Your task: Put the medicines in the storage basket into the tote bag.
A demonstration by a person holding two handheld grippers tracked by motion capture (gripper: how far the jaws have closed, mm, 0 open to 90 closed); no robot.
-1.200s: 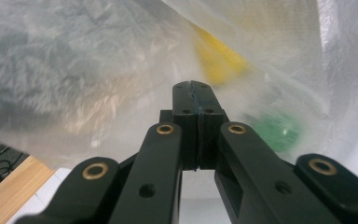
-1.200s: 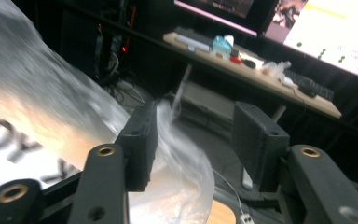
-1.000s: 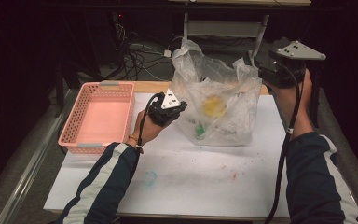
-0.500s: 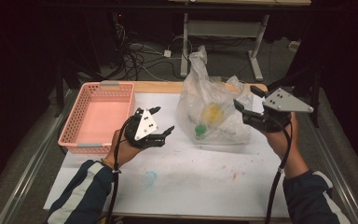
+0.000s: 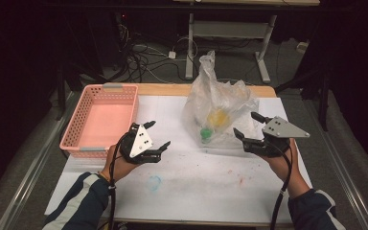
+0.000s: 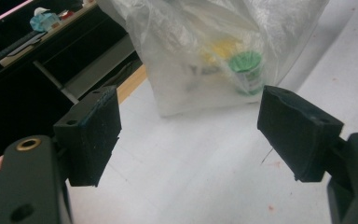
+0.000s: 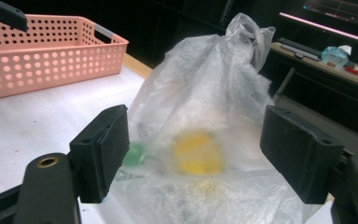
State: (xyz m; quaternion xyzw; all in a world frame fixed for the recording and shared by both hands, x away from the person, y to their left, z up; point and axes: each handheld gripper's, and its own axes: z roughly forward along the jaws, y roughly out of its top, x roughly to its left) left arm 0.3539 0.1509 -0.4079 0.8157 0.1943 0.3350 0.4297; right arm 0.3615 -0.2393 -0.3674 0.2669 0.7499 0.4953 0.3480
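A clear plastic bag, tied at its top, stands on the white table sheet; a yellow item and a green-capped item show through it. My left gripper hovers open to the bag's left, near the pink basket. In the left gripper view the bag lies ahead between the wide-apart jaws. My right gripper is open just right of the bag, jaws pointing at it. The right gripper view has the bag close in front of the spread jaws.
The empty pink basket sits at the table's left. Faint blue and red smudges mark the sheet. Cables and a desk frame stand on the dark floor beyond the far edge. A cable trails from each gripper.
Both grippers have drawn back from the bag toward the near side. The left one moved left and down; the right one came down from the far right corner to beside the bag.
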